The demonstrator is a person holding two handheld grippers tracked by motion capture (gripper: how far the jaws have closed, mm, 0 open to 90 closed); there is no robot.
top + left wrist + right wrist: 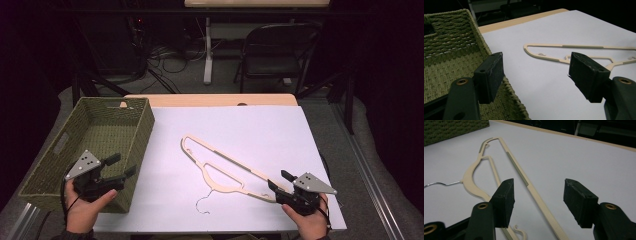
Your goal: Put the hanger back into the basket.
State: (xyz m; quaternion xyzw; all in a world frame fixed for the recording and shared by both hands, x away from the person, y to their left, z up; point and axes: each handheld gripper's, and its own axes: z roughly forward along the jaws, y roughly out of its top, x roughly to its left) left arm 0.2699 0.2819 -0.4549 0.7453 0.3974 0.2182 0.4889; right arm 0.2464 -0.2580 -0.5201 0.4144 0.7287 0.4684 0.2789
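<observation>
A cream clothes hanger (220,165) with a thin metal hook (202,205) lies flat on the white table cover, running from the middle toward the near right. My right gripper (280,181) stands open at the hanger's near right end, and its jaws straddle the hanger's long bar (534,192) without touching it. My left gripper (122,165) is open and empty, over the near right corner of the woven green basket (47,170). The hanger (574,53) lies beyond the left gripper (536,75) on the cover.
The green basket (449,50) stands on the table's left side and looks empty. White cover (260,130) spans the table; a wooden edge (210,99) shows at the back. A folding chair (275,50) and cables are on the floor behind.
</observation>
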